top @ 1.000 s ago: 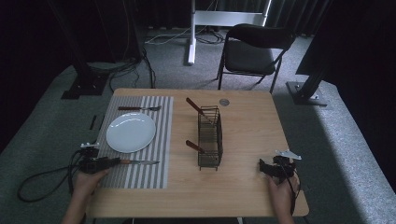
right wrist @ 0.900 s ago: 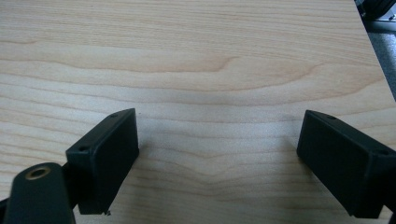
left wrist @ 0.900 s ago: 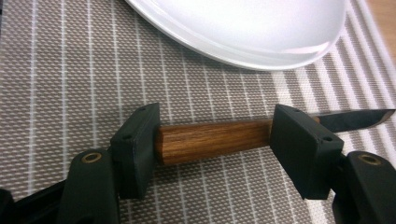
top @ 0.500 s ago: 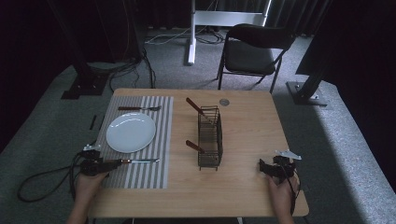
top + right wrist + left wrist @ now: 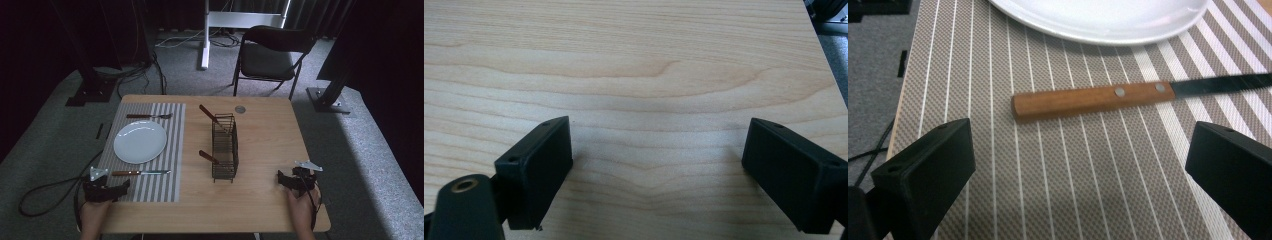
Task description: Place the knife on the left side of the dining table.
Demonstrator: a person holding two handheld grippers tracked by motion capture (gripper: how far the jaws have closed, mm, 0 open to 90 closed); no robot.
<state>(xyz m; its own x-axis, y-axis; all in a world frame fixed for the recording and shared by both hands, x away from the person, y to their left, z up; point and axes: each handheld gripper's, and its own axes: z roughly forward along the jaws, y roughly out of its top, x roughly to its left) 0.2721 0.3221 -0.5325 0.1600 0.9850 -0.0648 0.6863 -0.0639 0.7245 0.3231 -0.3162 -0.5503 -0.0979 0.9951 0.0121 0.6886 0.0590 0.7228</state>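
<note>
A wooden-handled knife [image 5: 1090, 98] lies flat on a striped placemat [image 5: 165, 180], just in front of a white plate [image 5: 140, 142]. The left tongs [image 5: 120, 188] sit near the knife's handle, spread wide and empty. The right tongs [image 5: 281, 179], also wide and empty, rest on bare worktop [image 5: 260, 200], well apart from the plate, beyond a wire basket [image 5: 224, 147].

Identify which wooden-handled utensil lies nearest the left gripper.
The wooden-handled knife on the striped placemat, just beyond the open left gripper. The fork lies beyond the white plate; two others stand in the wire basket.
</note>
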